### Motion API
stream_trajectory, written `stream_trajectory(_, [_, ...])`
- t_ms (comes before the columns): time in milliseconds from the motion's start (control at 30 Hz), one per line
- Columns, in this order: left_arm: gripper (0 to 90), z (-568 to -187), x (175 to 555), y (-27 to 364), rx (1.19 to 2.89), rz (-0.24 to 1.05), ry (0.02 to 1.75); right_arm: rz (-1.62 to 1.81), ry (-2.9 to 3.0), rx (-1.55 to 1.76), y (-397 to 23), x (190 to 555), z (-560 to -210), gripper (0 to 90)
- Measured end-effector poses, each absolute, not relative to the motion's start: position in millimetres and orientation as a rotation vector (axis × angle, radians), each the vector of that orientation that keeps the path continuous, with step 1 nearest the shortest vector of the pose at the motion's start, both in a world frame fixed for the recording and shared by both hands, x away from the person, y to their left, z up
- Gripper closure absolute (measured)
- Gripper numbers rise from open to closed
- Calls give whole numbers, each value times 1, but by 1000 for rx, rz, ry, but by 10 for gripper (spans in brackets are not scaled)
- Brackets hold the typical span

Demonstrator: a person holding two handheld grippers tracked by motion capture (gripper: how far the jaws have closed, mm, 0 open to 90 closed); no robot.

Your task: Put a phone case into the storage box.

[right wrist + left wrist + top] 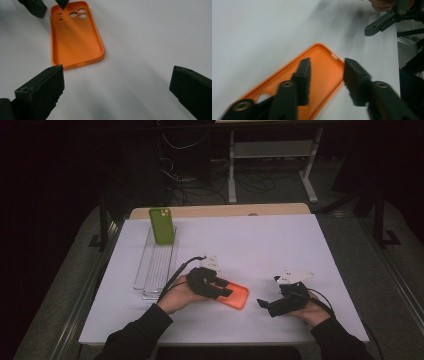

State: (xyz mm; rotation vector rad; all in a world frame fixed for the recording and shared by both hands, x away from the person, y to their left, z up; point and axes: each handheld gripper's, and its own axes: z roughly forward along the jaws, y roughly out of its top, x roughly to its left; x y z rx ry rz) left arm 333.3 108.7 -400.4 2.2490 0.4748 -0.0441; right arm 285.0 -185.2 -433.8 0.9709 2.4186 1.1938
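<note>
Orange case [325, 75] under parted left fingers [303, 80]

I see the table [280, 245] brightly lit amid a dark room; the left gripper's [325, 80] near jaws look blurred.

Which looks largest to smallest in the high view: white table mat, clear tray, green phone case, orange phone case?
1. white table mat
2. clear tray
3. green phone case and orange phone case: unranked, since the left gripper covers part of the orange one and the green one leans farther from the camera.
</note>
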Motion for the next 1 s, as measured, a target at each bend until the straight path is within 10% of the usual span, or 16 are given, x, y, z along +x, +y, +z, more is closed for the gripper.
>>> stream_trajectory(567, [36,-384,331,171,2241,69,496,1140,2484,959,-181,286,-431,0])
stream_trajectory(1000, [0,-381,339,188,2191,104,548,1005,2643,881,-151,303,-413,0])
